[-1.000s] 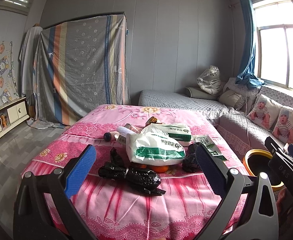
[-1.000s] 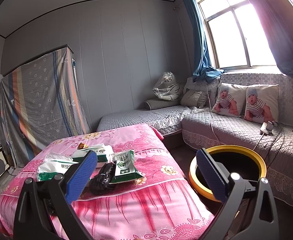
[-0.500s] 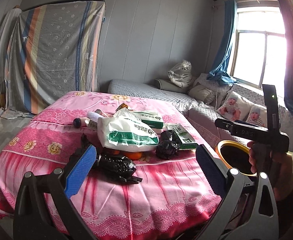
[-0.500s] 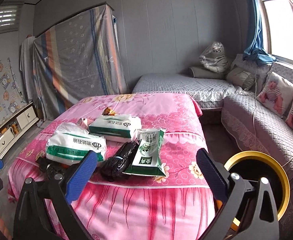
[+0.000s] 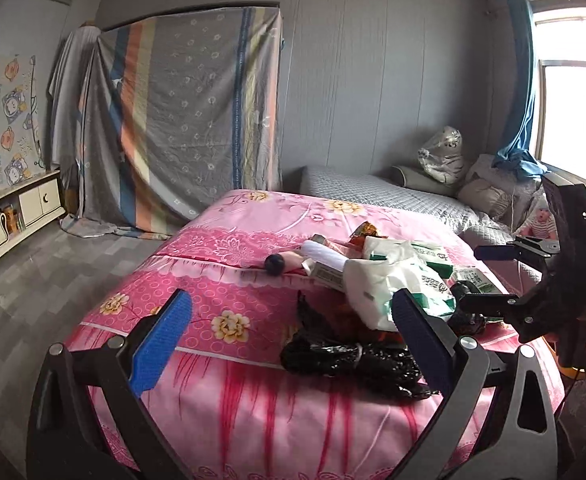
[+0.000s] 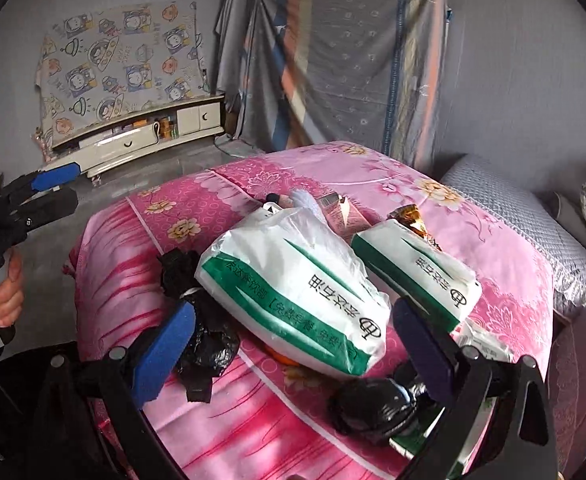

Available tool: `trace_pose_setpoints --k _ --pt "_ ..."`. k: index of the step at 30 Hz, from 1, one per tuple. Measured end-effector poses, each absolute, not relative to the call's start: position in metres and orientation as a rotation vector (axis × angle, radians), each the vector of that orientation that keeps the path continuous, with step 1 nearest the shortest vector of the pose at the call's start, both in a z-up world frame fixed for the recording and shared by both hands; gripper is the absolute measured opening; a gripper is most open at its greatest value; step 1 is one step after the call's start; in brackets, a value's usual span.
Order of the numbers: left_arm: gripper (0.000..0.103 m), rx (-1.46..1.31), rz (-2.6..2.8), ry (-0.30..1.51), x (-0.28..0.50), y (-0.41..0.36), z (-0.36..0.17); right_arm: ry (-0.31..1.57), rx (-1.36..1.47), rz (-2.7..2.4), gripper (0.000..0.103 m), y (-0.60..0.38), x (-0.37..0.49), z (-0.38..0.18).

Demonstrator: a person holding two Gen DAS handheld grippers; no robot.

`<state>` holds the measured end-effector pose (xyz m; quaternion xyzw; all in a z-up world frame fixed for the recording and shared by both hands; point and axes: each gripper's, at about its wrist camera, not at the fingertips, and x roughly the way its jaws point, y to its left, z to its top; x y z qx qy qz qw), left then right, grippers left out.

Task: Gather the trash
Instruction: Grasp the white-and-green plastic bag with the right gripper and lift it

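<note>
The right gripper [image 6: 293,348] has its blue-padded jaws spread wide and holds nothing. It hangs over the near edge of a pink floral bedspread [image 6: 473,224], directly above the trash pile. Just ahead, between the jaws, lies a white and green plastic bag [image 6: 297,292], puffy and crinkled, its long axis running from far left to near right, slanted across the jaw line. A crumpled black bag [image 6: 201,320] touches the left pad; a knotted black bag [image 6: 373,404] sits just inside the right pad, though whether it touches is unclear. A second white and green pack [image 6: 417,276] lies just beyond.

The left gripper [image 5: 289,334], also wide open and empty, hovers further left, off the bed's near corner, so the right one is probably nearer the pile.
</note>
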<state>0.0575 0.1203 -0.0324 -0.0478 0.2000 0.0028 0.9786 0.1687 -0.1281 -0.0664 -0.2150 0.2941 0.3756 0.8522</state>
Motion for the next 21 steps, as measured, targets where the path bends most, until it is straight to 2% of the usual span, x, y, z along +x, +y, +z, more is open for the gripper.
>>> trace_pose_setpoints --k 9,17,19,21 --pt "0.095 -0.128 0.045 0.455 0.077 0.145 -0.056 0.702 -0.843 0.837 0.096 -0.104 0.203 -0.103" --pt "0.095 -0.133 0.004 0.542 0.095 0.145 -0.073 0.831 -0.954 0.895 0.096 -0.064 0.233 -0.135" --pt "0.095 -0.11 0.001 0.549 0.096 0.145 -0.074 0.873 -0.865 0.917 0.085 -0.066 0.239 -0.13" --pt "0.095 -0.087 -0.01 0.545 0.097 0.143 -0.075 0.888 -0.759 0.945 0.066 -0.073 0.242 -0.122"
